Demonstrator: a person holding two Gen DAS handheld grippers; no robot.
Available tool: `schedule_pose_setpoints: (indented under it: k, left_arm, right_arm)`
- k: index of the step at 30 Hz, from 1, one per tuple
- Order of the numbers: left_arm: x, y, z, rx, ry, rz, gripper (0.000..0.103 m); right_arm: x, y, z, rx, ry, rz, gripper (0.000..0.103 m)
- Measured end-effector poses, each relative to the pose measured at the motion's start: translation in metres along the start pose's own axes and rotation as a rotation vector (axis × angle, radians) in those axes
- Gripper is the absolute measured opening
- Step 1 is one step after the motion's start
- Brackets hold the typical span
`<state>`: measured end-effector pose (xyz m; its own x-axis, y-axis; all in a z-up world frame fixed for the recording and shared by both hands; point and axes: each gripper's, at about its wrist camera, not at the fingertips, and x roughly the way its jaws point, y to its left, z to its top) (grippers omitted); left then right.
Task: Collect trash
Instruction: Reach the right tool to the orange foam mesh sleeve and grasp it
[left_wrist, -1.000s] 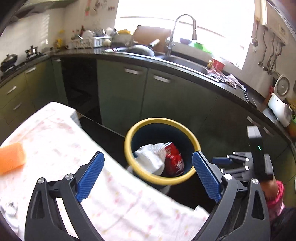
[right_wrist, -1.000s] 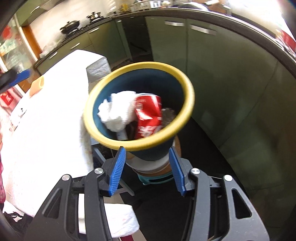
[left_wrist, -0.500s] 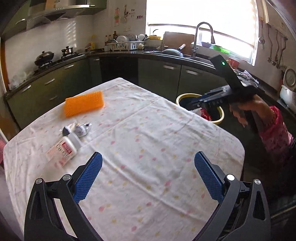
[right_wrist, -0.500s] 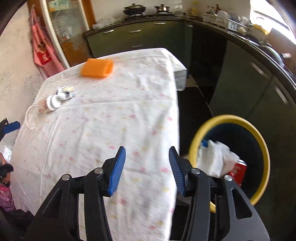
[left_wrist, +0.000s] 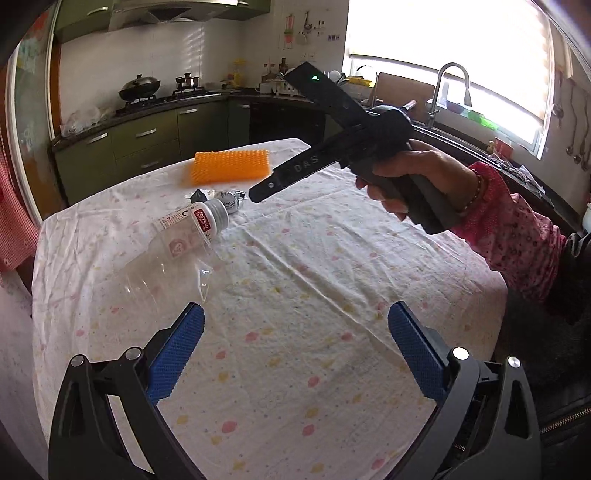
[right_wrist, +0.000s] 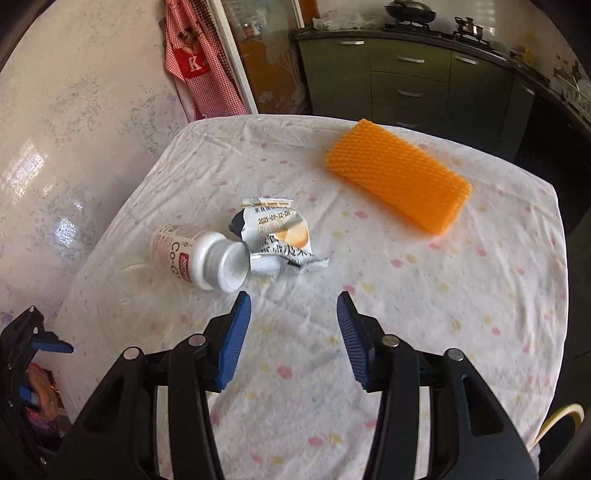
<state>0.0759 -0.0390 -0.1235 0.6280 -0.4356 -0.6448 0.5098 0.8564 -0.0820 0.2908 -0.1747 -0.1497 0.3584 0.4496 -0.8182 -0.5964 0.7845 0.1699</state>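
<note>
A white pill bottle (right_wrist: 199, 258) lies on its side on the table, also in the left wrist view (left_wrist: 192, 223). A crumpled silver snack wrapper (right_wrist: 275, 240) touches its cap end. A clear plastic container (left_wrist: 166, 273) lies beside the bottle. An orange foam net sleeve (right_wrist: 397, 182) lies farther back, also in the left wrist view (left_wrist: 231, 166). My right gripper (right_wrist: 293, 332) is open and empty, just short of the wrapper and bottle. My left gripper (left_wrist: 295, 358) is open wide and empty over the near cloth.
The table carries a white cloth (left_wrist: 314, 295) with pastel spots. A sliver of the yellow bin rim (right_wrist: 561, 417) shows off the table's right edge. Green cabinets (right_wrist: 406, 81) and a counter with a sink (left_wrist: 450, 110) stand behind. A checked apron (right_wrist: 199, 62) hangs by the wall.
Both grippers have swung away from the yellow bin and back over the table. The right gripper has come close to the bottle and wrapper. Both stay open and empty.
</note>
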Motion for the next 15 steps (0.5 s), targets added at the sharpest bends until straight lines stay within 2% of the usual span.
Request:
schedule_pose_setpoints:
  k: [9,12,15]
  left_arm:
    - [0.007,0.0,0.001,-0.005,0.007,-0.026,0.098]
    - [0.007,0.002,0.001,-0.013,0.006,-0.024,0.098]
    - [0.007,0.004,0.0,-0.024,0.009,-0.031,0.098]
  right_arm:
    - [0.029,0.008,0.023,-0.067,0.034,-0.009,0.047]
    - [0.024,0.008,0.029,-0.086,0.025,-0.019,0.047]
    - [0.009,-0.01,0.036,-0.053,-0.02,-0.031,0.048]
